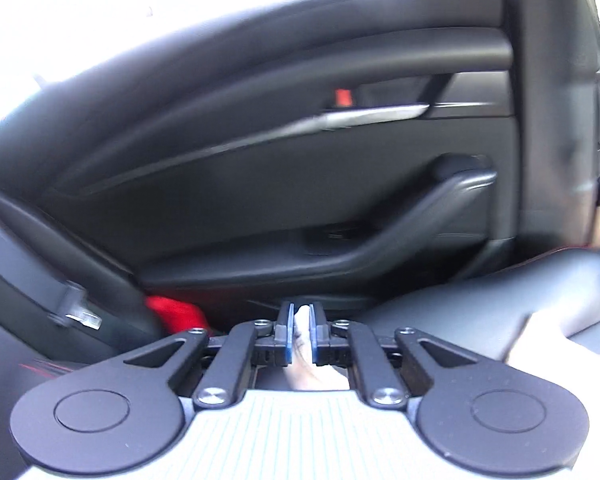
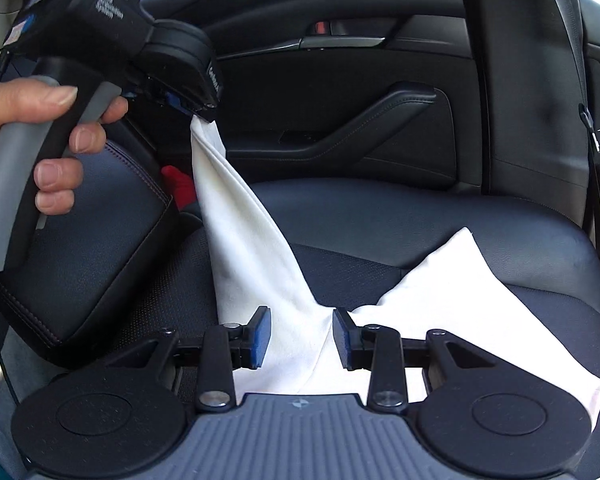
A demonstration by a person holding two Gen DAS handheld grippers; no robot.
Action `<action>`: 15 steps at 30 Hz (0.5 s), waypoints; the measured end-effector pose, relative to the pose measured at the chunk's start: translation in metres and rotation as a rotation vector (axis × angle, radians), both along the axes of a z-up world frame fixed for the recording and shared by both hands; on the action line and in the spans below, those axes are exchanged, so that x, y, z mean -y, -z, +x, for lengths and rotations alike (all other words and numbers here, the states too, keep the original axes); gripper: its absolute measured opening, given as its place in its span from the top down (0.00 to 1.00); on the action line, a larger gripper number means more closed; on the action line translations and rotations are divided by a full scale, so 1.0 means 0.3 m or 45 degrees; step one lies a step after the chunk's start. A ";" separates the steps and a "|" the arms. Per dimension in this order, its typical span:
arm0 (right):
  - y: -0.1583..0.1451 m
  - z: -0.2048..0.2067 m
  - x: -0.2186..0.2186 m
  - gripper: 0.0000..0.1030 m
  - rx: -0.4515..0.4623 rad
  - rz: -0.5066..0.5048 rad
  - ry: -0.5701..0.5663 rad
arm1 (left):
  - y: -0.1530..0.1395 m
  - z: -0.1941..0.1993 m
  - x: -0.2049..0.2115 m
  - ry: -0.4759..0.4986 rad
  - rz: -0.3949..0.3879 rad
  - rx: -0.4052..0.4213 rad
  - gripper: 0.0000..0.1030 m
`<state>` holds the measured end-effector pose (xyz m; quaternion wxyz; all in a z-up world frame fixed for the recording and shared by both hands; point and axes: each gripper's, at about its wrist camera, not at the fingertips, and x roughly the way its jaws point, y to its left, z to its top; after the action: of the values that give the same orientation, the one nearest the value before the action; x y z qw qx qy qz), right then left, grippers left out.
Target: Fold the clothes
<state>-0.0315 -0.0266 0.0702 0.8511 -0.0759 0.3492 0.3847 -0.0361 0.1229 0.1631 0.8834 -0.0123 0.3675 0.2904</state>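
Note:
A white cloth (image 2: 256, 264) lies on the black car seat (image 2: 420, 216). One corner is lifted high; the rest spreads to the right (image 2: 452, 296). My left gripper (image 1: 301, 334) is shut on that lifted corner, and white fabric (image 1: 302, 316) shows between its blue pads. In the right wrist view the left gripper (image 2: 200, 110) hangs above the seat with the cloth draping down from it. My right gripper (image 2: 300, 336) is open, its fingers on either side of the cloth's near part, low over the seat.
The black car door panel (image 1: 300, 184) with its armrest (image 2: 380, 120) stands just beyond the seat. A red object (image 2: 178, 188) lies at the seat's far left. A seat belt (image 2: 588, 128) hangs at the right. A black padded cushion (image 2: 100, 240) stands at the left.

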 end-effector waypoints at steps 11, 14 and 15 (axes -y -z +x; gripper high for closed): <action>0.008 0.008 0.009 0.64 0.009 -0.017 0.029 | 0.054 0.059 -0.107 0.073 -0.107 -0.010 0.60; 0.000 0.016 -0.032 0.64 0.007 0.016 -0.024 | 0.034 0.042 -0.132 0.051 -0.072 -0.015 0.55; -0.004 0.018 -0.054 0.64 0.007 0.029 -0.051 | 0.027 0.039 -0.147 0.042 -0.073 -0.022 0.54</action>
<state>-0.0261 -0.0103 0.0715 0.8450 -0.0741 0.3409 0.4053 -0.0244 0.1669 0.1550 0.8841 -0.0289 0.3836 0.2653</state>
